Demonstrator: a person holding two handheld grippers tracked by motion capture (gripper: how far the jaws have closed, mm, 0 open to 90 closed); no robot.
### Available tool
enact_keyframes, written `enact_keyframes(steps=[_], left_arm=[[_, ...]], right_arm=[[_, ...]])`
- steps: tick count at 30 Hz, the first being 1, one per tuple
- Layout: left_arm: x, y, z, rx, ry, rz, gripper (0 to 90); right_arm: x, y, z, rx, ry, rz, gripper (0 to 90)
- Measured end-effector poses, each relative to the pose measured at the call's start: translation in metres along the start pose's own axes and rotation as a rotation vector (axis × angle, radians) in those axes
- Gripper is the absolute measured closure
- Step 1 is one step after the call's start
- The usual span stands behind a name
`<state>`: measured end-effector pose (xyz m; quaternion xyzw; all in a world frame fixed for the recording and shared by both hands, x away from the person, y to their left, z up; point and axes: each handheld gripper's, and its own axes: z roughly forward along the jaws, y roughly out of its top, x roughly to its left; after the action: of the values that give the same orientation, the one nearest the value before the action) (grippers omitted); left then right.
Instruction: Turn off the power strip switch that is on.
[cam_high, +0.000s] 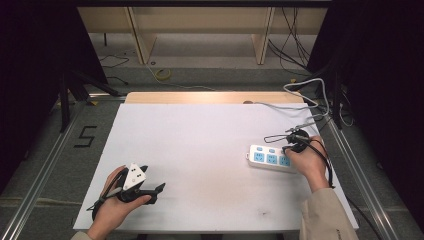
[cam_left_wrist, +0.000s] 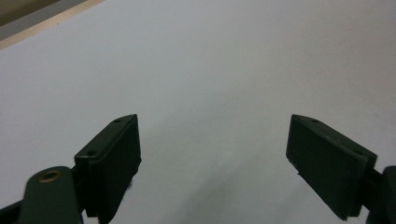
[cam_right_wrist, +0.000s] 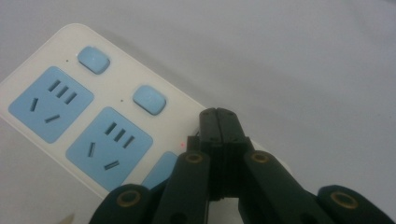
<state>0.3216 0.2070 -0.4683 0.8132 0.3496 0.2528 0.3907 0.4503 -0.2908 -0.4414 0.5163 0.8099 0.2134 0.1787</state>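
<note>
We hold the left gripper (cam_high: 150, 190) near the white table's (cam_high: 200, 150) front left edge, jaws spread wide, gripping nothing. The white plastic power strip with blue sockets (cam_high: 270, 158) lies at the table's right side. The right gripper (cam_right_wrist: 218, 122), jaws pressed together and empty, points down at the strip's third switch position.

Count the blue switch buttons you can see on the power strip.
2 in the right gripper view: one above the end socket, one above the next socket. The right gripper, jaws shut, may hide a third.
</note>
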Motion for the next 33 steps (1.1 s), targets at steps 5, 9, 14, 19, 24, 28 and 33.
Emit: enact_keyframes(steps=[5, 9, 14, 19, 24, 28, 33], left_arm=[[0.0001, -0.0001, 0.0000, -0.003, 0.000, -0.002, 17.6], [0.0002, -0.0001, -0.0001, -0.003, 0.000, -0.002, 17.6], [0.0002, -0.0001, -0.0001, -0.003, 0.000, -0.002, 17.6], [0.0002, -0.0001, -0.0001, -0.003, 0.000, -0.003, 17.6], [0.0003, -0.0001, -0.0001, -0.003, 0.001, -0.002, 17.6], [0.0003, -0.0001, -0.0001, -0.003, 0.000, -0.002, 17.7], [0.0002, -0.0001, 0.0000, -0.002, 0.000, -0.001, 17.6]], right_arm=[[0.0003, -0.0001, -0.0001, -0.002, -0.002, 0.002, 90.0], [-0.0001, -0.0002, -0.0003, -0.002, 0.000, 0.003, 90.0], [-0.0001, -0.0002, -0.0003, -0.002, 0.000, 0.003, 90.0], [-0.0004, -0.0003, -0.0004, -0.003, 0.002, 0.004, 90.0], [-0.0003, 0.0000, -0.0005, -0.002, 0.001, 0.002, 90.0], [-0.0003, 0.0000, -0.0005, -0.003, 0.001, 0.003, 90.0], [-0.0005, 0.0008, -0.0027, -0.013, 0.003, 0.008, 90.0]])
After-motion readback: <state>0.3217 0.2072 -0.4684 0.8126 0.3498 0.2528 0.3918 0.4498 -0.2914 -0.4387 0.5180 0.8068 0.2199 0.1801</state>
